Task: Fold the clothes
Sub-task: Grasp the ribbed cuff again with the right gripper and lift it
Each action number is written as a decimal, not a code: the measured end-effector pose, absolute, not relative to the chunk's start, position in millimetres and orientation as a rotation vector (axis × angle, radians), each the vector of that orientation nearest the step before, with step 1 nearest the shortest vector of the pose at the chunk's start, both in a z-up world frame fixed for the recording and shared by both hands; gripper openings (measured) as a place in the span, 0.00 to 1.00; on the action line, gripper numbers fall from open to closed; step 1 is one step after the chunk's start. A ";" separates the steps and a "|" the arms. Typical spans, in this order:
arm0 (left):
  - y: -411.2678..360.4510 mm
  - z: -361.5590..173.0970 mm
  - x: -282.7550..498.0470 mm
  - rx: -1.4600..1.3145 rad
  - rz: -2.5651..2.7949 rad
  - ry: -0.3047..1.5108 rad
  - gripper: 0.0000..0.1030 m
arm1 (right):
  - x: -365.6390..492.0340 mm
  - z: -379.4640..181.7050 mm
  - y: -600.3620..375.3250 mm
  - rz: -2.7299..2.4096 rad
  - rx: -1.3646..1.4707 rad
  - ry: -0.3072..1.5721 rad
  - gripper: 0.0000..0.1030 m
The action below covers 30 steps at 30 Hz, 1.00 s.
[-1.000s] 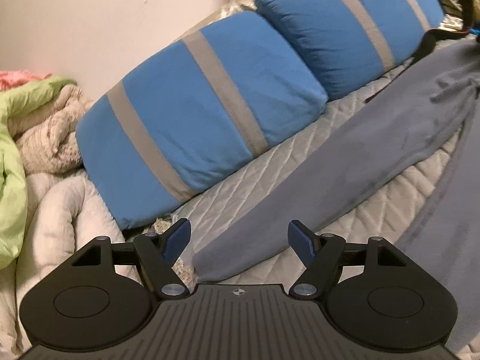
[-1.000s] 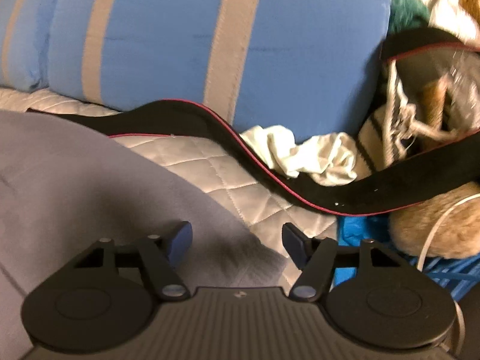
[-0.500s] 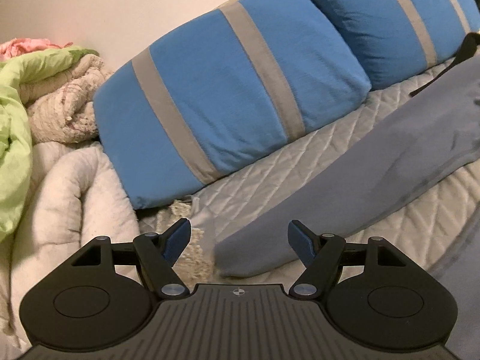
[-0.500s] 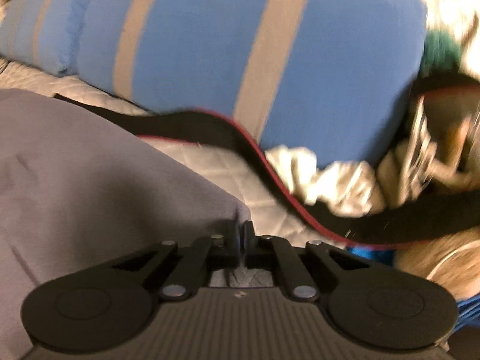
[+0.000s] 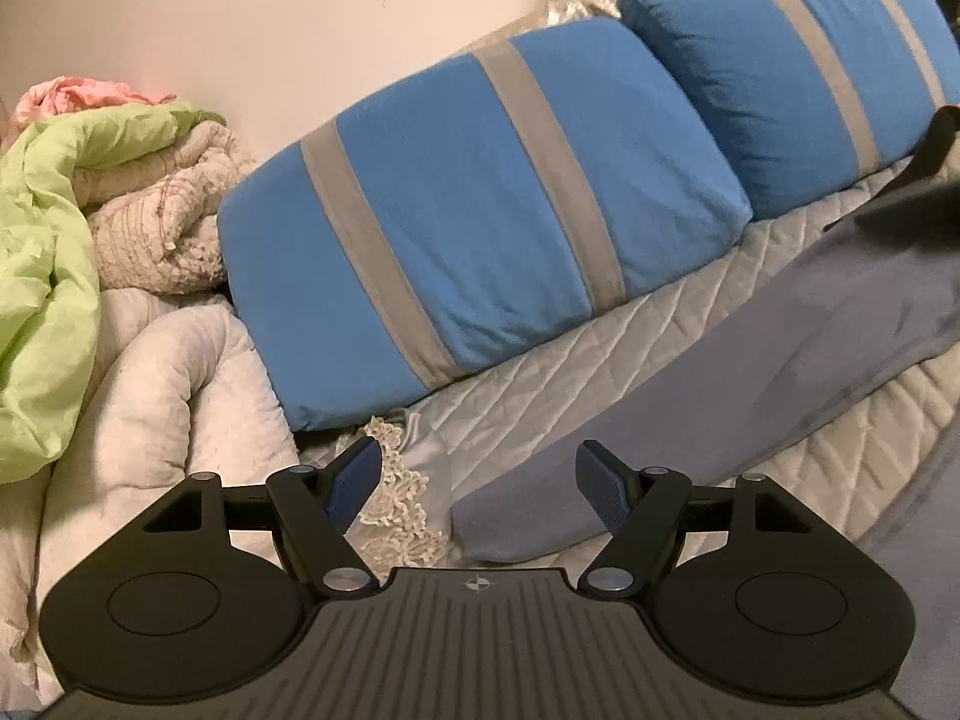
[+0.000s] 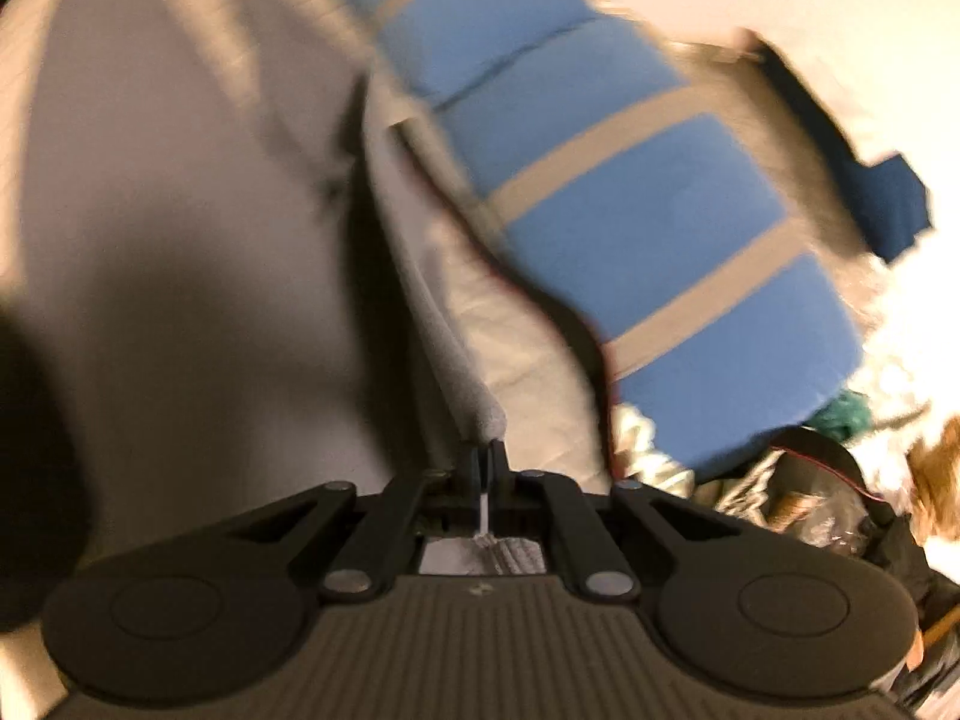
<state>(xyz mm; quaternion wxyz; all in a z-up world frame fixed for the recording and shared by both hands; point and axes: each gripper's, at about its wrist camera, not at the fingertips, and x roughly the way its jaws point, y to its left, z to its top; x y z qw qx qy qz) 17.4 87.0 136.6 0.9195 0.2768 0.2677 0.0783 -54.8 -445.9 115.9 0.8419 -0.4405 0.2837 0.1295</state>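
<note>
Left wrist view: the left hand-held gripper (image 5: 479,483) hangs with its jaws wide, nothing between the blue pads (image 5: 354,483). Just past them lies the end of a grey garment (image 5: 750,372), a long sleeve- or leg-like piece, flat on the quilted bedspread (image 5: 600,354) and running up to the right. Lace trim (image 5: 399,498) shows beside that end. Behind it two blue pillows with grey stripes (image 5: 480,228) lean on the wall (image 5: 270,18). To the left a pile of bedding: a green cover (image 5: 42,276), a cream knitted blanket (image 5: 162,222), something pink (image 5: 78,96) on top.

Right wrist view, blurred and strongly tilted: the right hand-held gripper (image 6: 481,468) has its jaws closed on a fold of the grey garment (image 6: 180,228); a pinched ridge of cloth runs up from the fingertips. The rest of the garment spreads to the left over the bed. The striped blue pillows (image 6: 630,228) run along the right, a black strap with red edging (image 6: 576,324) at their foot. Mixed clutter at far right is too blurred to identify.
</note>
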 end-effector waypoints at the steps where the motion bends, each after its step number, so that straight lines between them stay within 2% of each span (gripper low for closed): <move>1: 84.5 138.9 14.1 0.569 0.154 0.545 0.68 | -62.2 108.6 -442.3 0.286 -0.941 0.615 0.02; 4: 76.4 145.5 5.6 0.567 0.137 0.532 0.68 | -74.7 88.3 -438.9 0.289 -0.967 0.629 0.02; 5: 73.3 147.7 3.1 0.569 0.130 0.530 0.68 | -77.9 82.4 -437.9 0.287 -0.974 0.630 0.08; 7: 66.6 152.3 -2.2 0.576 0.115 0.522 0.68 | -78.7 72.9 -434.5 0.270 -1.008 0.615 0.26; 8: 63.7 155.0 -5.3 0.579 0.112 0.516 0.68 | -78.8 68.5 -433.5 0.264 -1.025 0.614 0.26; 11: 58.3 163.1 -13.9 0.579 0.101 0.502 0.68 | -80.6 58.2 -432.5 0.243 -1.077 0.613 0.43; 13: 55.1 166.8 -19.7 0.583 0.094 0.495 0.68 | -79.2 51.5 -430.7 0.233 -1.111 0.606 0.50; 21: 52.2 164.2 -27.9 0.600 0.083 0.514 0.68 | -75.9 52.6 -424.7 0.186 -1.151 0.522 0.59; 23: 50.8 161.9 -28.8 0.605 0.079 0.519 0.68 | -74.0 54.8 -425.6 0.186 -1.148 0.514 0.65; 30: 47.8 155.1 -24.1 0.599 0.069 0.535 0.68 | -54.7 45.1 -428.1 0.249 -1.188 0.610 0.62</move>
